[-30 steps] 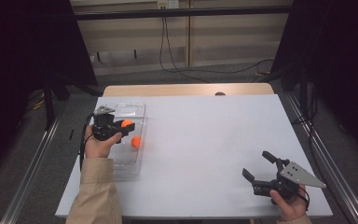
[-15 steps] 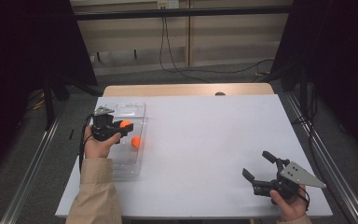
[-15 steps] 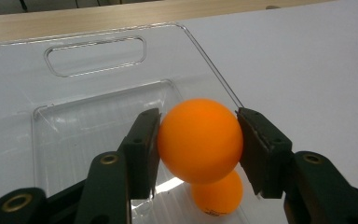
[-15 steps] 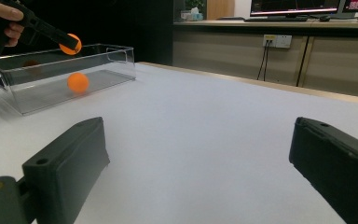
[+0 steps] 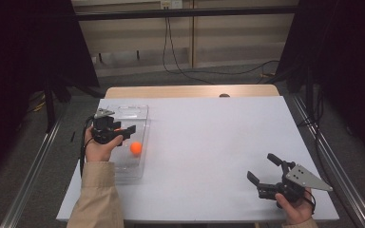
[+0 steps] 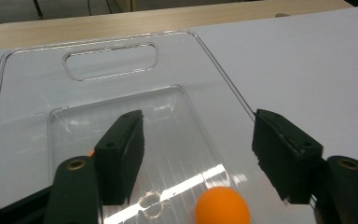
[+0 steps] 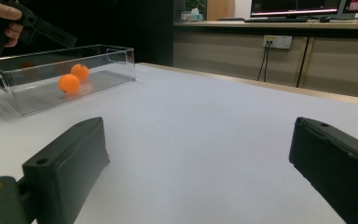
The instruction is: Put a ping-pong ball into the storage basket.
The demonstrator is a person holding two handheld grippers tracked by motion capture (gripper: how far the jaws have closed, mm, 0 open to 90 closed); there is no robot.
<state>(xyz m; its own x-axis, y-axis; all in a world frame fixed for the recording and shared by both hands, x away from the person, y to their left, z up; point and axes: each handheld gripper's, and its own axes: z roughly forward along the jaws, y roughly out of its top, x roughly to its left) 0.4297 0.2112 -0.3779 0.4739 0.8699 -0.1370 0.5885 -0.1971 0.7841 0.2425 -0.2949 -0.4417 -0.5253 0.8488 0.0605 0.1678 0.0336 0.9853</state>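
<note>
Balls sit inside clear bin (image 5: 140, 110): one orange ball (image 5: 136, 148) just right of left gripper (image 5: 123, 133), w/ jaws spread, empty, hovering over bin. Right gripper (image 5: 261, 170) well apart from bin, jaws also spread, empty. Left is nearer.

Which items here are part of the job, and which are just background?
In the job:
- clear bin
- orange balls inside it
- left gripper, open above the bin

Just about:
- right gripper, open, idle on the white table
- cables on the floor
</note>
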